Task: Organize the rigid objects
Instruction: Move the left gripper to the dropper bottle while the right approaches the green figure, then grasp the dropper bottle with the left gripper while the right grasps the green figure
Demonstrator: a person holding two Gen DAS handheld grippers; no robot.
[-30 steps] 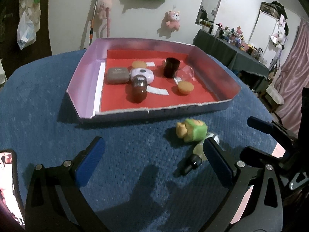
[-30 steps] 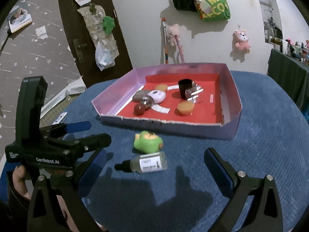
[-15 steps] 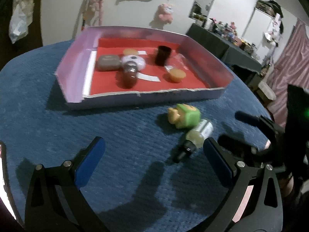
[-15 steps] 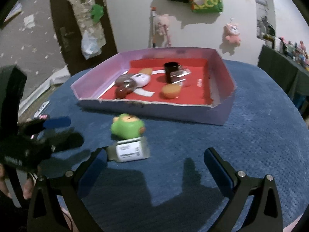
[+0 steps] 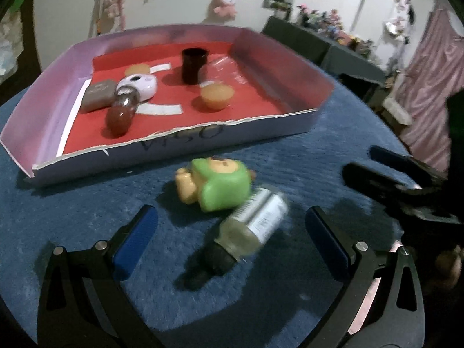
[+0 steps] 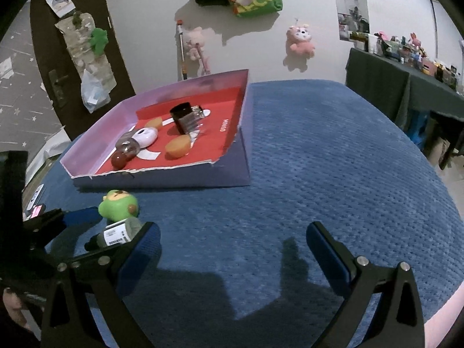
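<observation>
A dropper bottle (image 5: pixel 249 226) with a black cap lies on the blue cloth, touching a green and yellow toy (image 5: pixel 217 184). My left gripper (image 5: pixel 232 237) is open, its fingers on either side of the bottle, not touching it. Behind them stands a pink tray (image 5: pixel 203 142) with a red floor, holding a black cup (image 5: pixel 192 65), a brown bottle (image 5: pixel 121 110), a white round case (image 5: pixel 139 85) and an orange cap (image 5: pixel 217 95). My right gripper (image 6: pixel 232 249) is open and empty over bare cloth, to the right of the toy (image 6: pixel 117 204) and the dropper bottle (image 6: pixel 116 233).
The right gripper's dark body (image 5: pixel 406 185) sits at the right in the left wrist view. The round table's edge (image 6: pixel 440 316) curves near at the lower right. A dark side table (image 6: pixel 406 87) with clutter stands at the far right. The tray (image 6: pixel 232 116) is left of centre.
My left gripper has moved forward and right, so the dropper bottle now lies between its fingers. My right gripper has swung to the right, away from the toy and bottle.
</observation>
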